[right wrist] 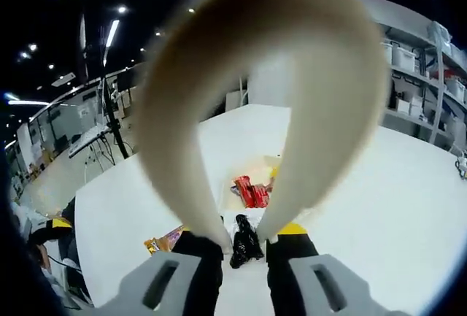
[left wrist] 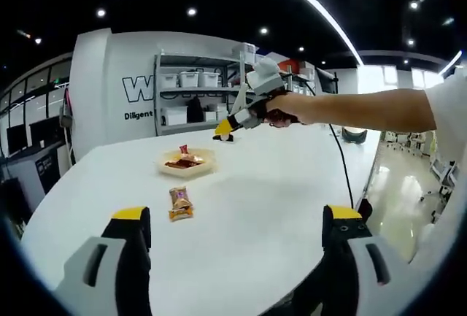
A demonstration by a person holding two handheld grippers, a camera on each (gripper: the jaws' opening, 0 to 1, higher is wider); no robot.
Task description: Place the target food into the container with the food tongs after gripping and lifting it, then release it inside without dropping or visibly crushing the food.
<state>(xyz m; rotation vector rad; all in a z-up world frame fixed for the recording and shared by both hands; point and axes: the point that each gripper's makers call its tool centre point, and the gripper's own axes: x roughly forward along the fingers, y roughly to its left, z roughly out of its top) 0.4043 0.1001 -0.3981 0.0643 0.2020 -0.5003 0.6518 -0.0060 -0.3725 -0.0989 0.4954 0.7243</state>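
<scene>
The right tool (right wrist: 244, 247) clenches the tongs (right wrist: 255, 97) above the container (left wrist: 187, 163); one snack packet (left wrist: 180, 203) lies outside on the table (left wrist: 277, 206), mid-frame. The left tool (left wrist: 237, 225) is released.

White wall (left wrist: 131, 60) with a large "W", smaller "Diligent" beneath, rest hidden

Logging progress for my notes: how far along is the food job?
Done: red-wrapped food lies in the container. In hand: right gripper is shut on the tongs, raised above the table. Left: a wrapped snack waits outside; left gripper is open.
</scene>
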